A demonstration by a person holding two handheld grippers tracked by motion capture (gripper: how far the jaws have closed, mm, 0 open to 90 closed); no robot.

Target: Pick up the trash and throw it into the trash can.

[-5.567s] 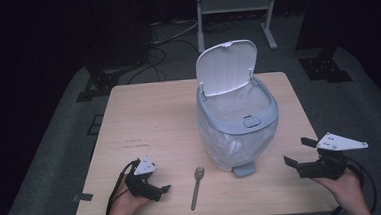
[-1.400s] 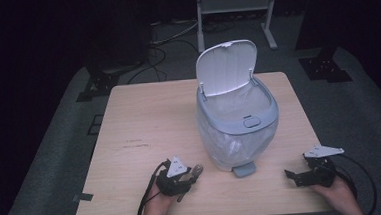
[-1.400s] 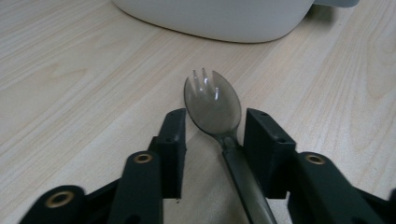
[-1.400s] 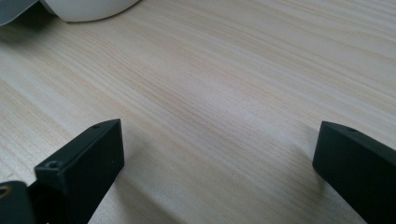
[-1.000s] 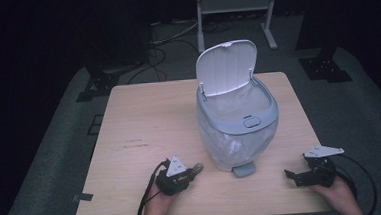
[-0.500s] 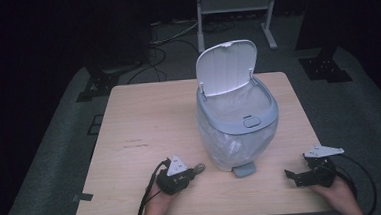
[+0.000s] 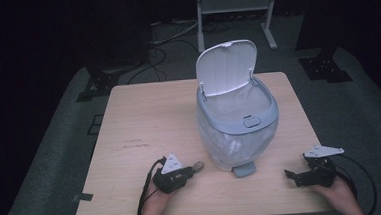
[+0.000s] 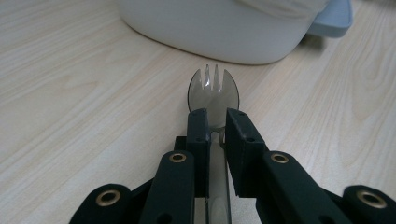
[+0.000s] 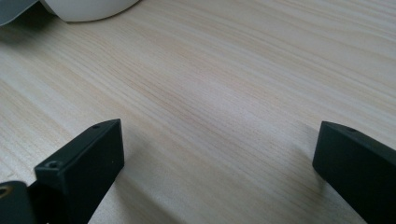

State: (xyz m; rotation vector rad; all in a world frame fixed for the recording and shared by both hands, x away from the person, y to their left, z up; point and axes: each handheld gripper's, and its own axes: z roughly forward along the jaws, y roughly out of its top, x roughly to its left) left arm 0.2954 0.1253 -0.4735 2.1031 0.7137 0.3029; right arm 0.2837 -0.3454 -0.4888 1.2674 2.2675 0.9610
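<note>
Left gripper (image 8: 212, 128) just closed, now clamped on spork (image 8: 214, 89). Ready for lifting toward open bin (image 7: 239, 119). Right gripper (image 9: 219, 158) apart, idle.

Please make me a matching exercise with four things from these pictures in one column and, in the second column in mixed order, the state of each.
Things:
1. spork
2. bin lid
3. right gripper
4. pedal

States:
A. standing up, open
B. jaws wide apart, nothing between them
C. sticking out at the foot of the bin, on the table
D. clamped at the neck by the left gripper

Pairs: 1-D, 2-A, 3-B, 4-C
</note>
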